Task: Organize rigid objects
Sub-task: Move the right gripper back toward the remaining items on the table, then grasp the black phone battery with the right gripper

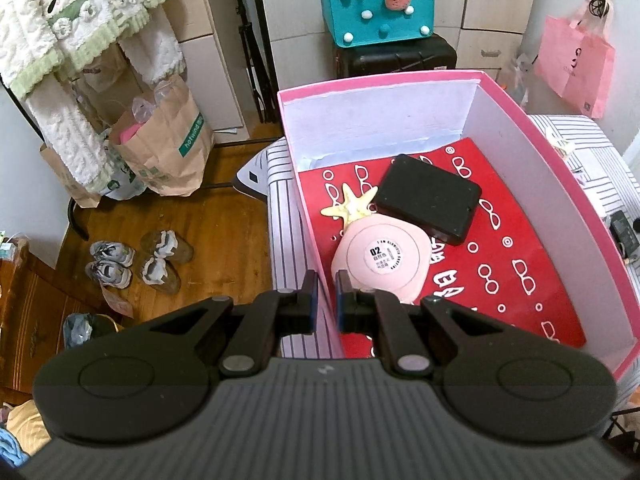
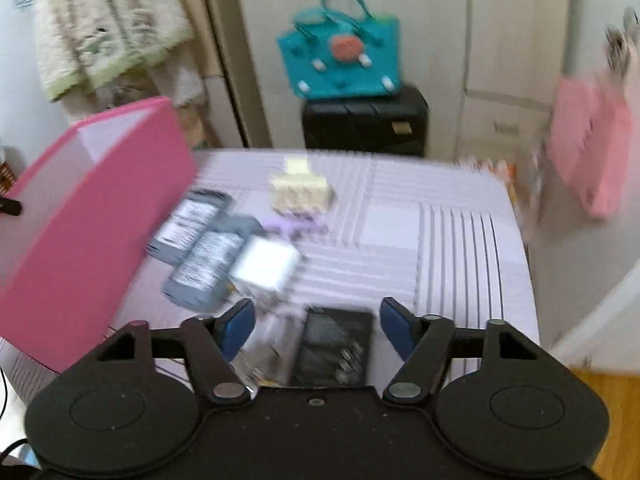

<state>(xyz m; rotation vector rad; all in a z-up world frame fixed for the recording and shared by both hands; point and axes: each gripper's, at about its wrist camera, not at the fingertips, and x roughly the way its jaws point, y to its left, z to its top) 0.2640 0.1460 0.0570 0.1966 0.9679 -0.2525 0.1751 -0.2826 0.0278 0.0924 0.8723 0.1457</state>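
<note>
I count one pink box holding three things: one starfish, one black case, one pink compact. On the table I see two grey batteries, one white block, one cream clip, one black pack

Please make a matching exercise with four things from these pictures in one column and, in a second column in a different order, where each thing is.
Things:
1. black case
2. starfish
3. teal felt bag
4. white block

Places:
A. on the black suitcase by the wall
B. on the striped cloth, outside the pink box
C. in the pink box, partly under the pink compact
D. in the pink box, lying on the red sheet

Pairs: 1-D, 2-C, 3-A, 4-B
</note>
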